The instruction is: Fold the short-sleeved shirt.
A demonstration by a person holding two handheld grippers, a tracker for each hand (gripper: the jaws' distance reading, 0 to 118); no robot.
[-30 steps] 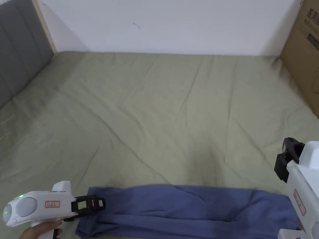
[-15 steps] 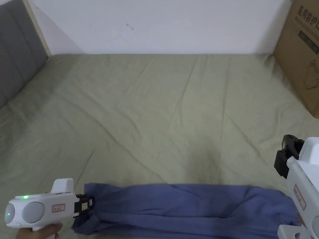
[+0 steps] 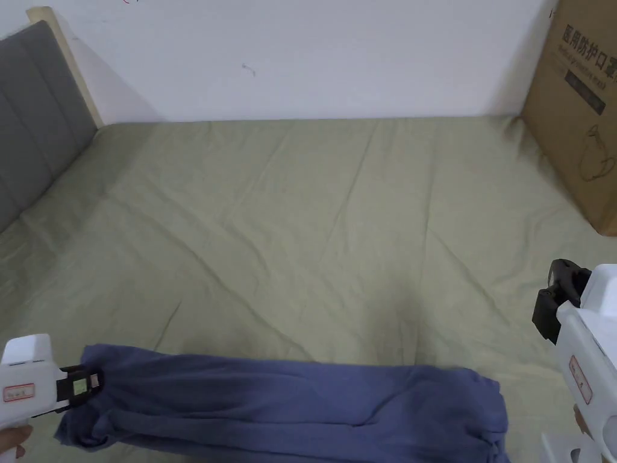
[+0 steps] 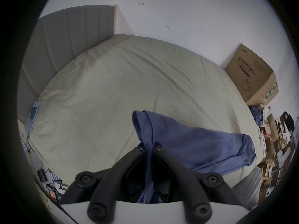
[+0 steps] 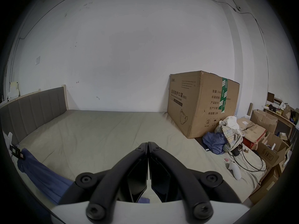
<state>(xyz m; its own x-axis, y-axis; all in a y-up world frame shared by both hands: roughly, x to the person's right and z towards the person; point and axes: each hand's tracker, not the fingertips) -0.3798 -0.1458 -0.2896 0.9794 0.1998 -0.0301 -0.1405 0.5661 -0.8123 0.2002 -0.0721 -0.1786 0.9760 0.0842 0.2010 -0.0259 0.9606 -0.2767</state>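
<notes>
The blue short-sleeved shirt (image 3: 289, 404) lies as a long bunched band across the near edge of the green bed sheet (image 3: 331, 229). My left gripper (image 3: 90, 383) is at the band's left end, shut on the fabric. In the left gripper view the cloth (image 4: 194, 146) runs between the closed jaws of the left gripper (image 4: 149, 148). My right gripper (image 3: 560, 301) hovers at the right, apart from the shirt's right end, which lies lower left of it. In the right gripper view the right gripper (image 5: 148, 144) is shut with nothing in it, and the shirt (image 5: 43, 175) lies at the lower left.
A large cardboard box (image 3: 578, 108) stands at the bed's far right corner. The grey headboard (image 3: 30, 120) borders the left side. A phone (image 4: 34, 114) lies by the headboard. A clothes pile (image 5: 223, 137), cables and a white controller (image 5: 234, 169) sit right of the box.
My left gripper has moved left with the shirt's end in it, and the whole band slid left, away from the right gripper. The right gripper stayed about where it was.
</notes>
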